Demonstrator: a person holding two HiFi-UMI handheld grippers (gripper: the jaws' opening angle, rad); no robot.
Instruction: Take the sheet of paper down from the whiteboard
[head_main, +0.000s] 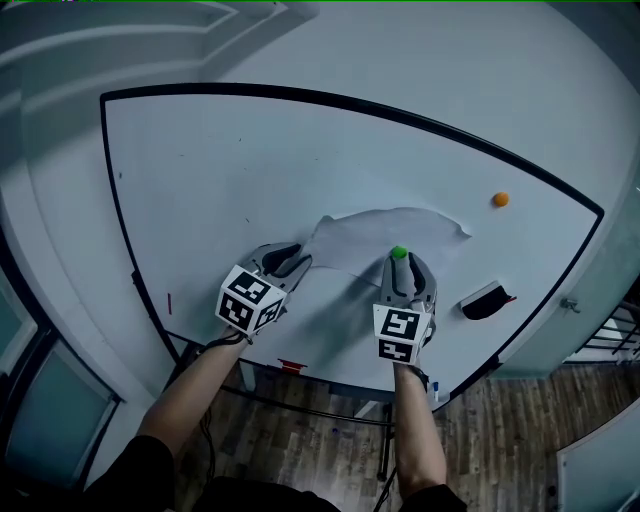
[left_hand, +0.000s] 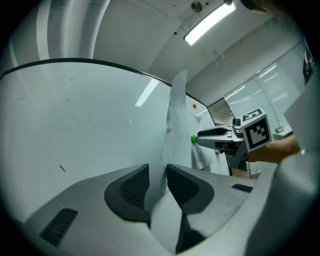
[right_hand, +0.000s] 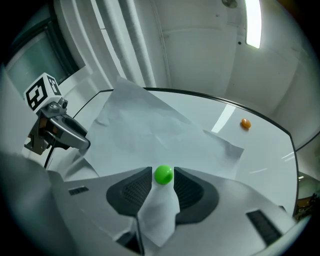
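Note:
A white sheet of paper (head_main: 385, 235) bulges off the whiteboard (head_main: 230, 160). My left gripper (head_main: 298, 262) is shut on the sheet's left corner, and in the left gripper view the paper (left_hand: 175, 125) stands edge-on between the pads. My right gripper (head_main: 405, 264) is at the sheet's lower edge. Its jaws stand open around a green magnet (right_hand: 163, 174), which sits between the tips without being pressed. A fold of the paper (right_hand: 150, 125) runs down between the right jaws below the magnet. The green magnet (left_hand: 193, 139) also shows at the right gripper's tip in the left gripper view.
An orange magnet (head_main: 500, 199) sticks to the board to the right of the sheet. A black eraser (head_main: 485, 300) sits near the board's lower right edge. The black frame (head_main: 130, 260) bounds the board, with wooden floor (head_main: 520, 430) below.

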